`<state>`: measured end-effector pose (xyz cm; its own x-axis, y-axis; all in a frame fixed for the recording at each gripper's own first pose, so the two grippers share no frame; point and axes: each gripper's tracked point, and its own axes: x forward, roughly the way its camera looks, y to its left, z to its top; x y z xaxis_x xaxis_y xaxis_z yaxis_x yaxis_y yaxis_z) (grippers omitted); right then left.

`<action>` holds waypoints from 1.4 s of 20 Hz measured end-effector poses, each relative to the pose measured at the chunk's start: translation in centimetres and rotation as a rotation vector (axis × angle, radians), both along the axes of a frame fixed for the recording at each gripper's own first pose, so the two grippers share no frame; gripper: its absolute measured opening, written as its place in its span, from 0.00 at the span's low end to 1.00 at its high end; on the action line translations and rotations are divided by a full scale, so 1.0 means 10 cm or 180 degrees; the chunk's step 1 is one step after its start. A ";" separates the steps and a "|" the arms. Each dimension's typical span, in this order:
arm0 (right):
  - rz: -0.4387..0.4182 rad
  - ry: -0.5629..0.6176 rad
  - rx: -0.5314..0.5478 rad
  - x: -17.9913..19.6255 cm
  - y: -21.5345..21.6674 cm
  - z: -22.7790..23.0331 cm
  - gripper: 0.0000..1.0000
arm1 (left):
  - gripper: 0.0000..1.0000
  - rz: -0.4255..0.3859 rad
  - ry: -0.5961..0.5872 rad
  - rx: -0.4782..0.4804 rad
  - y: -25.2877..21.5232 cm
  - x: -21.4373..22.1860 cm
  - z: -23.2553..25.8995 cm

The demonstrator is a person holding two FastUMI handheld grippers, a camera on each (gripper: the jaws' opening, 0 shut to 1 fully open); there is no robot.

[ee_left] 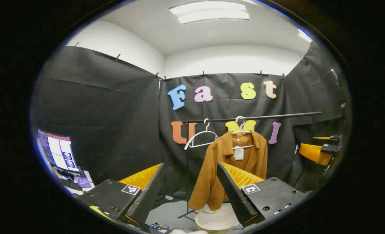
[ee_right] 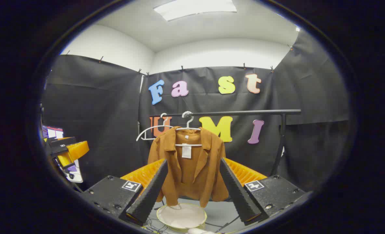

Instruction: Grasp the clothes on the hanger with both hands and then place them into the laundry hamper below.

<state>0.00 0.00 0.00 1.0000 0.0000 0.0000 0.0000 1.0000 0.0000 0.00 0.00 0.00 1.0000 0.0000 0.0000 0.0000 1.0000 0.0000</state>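
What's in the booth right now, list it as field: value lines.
garment: brown jacket hanging on a white hanger
rail: black bar, also carrying an empty white hanger
hamper: round pale hamper on the floor below the jacket
left tool: open, short of the jacket
right tool: open, facing the jacket
task state: jacket not yet grasped

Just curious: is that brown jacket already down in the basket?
No, the brown jacket hangs on its white hanger from the rail, above the basket.
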 end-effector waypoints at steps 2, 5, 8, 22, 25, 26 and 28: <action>0.0025 0.0006 0.0081 0.01 0.06 0.02 1.00 | 0.98 0.0037 -0.0004 0.0004 0.07 -0.03 0.03; 0.0055 0.0038 -0.0007 0.03 0.15 0.03 1.00 | 1.00 0.0082 -0.0017 0.0005 0.17 -0.09 0.06; 0.0094 0.0056 -0.0077 0.03 0.28 0.02 1.00 | 1.00 0.0088 -0.0007 0.0008 0.22 -0.13 0.07; -0.0067 0.0340 -0.0121 0.36 -0.07 -0.46 1.00 | 0.98 -0.0091 -0.0014 -0.0045 -0.09 0.28 -0.20; -0.0091 0.0398 -0.0112 0.66 -0.29 -0.60 1.00 | 0.98 -0.0171 -0.0023 -0.0018 -0.33 0.54 -0.33; -0.0089 0.0405 -0.0102 0.77 -0.36 -0.65 1.00 | 1.00 -0.0194 -0.0039 -0.0007 -0.42 0.66 -0.37; -0.0109 0.0419 -0.0091 1.06 -0.51 -0.73 1.00 | 0.99 -0.0275 -0.0043 0.0018 -0.66 0.91 -0.47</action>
<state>10.56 -5.10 -7.31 0.9907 -0.0362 -0.1308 0.0324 0.9990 -0.0309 9.05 -6.60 -4.74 0.9962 -0.0864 0.0132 0.0863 0.9962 0.0063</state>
